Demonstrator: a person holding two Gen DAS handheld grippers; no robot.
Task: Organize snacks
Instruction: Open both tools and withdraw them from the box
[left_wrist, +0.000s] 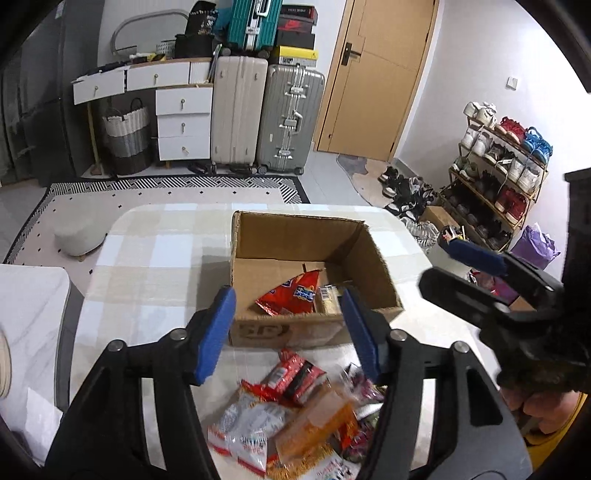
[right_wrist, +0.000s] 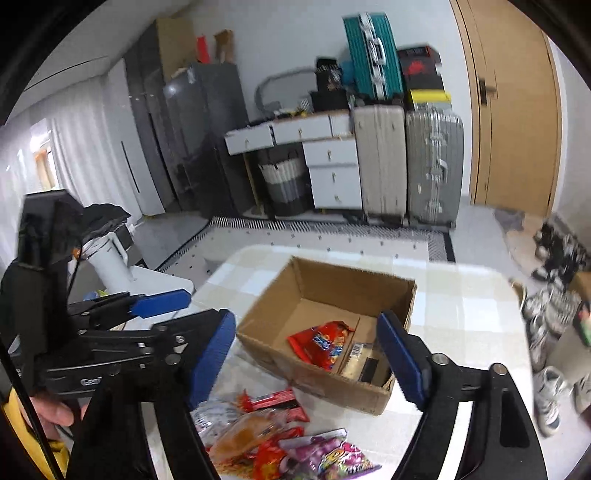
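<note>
An open cardboard box (left_wrist: 258, 236) (right_wrist: 321, 280) stands on the checked table. Inside lie a red snack bag (left_wrist: 291, 293) (right_wrist: 325, 341) and a pale packet (left_wrist: 328, 299) (right_wrist: 356, 356). A pile of loose snack packets (left_wrist: 291, 417) (right_wrist: 280, 435) lies in front of the box. My left gripper (left_wrist: 290, 336) is open and empty, above the pile at the box's near wall. My right gripper (right_wrist: 308, 360) is open and empty, above the box's near corner; it also shows at the right in the left wrist view (left_wrist: 465, 266).
The checked table (left_wrist: 155, 258) (right_wrist: 461, 314) has a rounded far edge. A white stool (left_wrist: 79, 236) and a rug lie beyond. Suitcases (left_wrist: 266, 114), white drawers (left_wrist: 183, 122), a shoe rack (left_wrist: 498, 177) and a door (left_wrist: 376, 74) line the walls.
</note>
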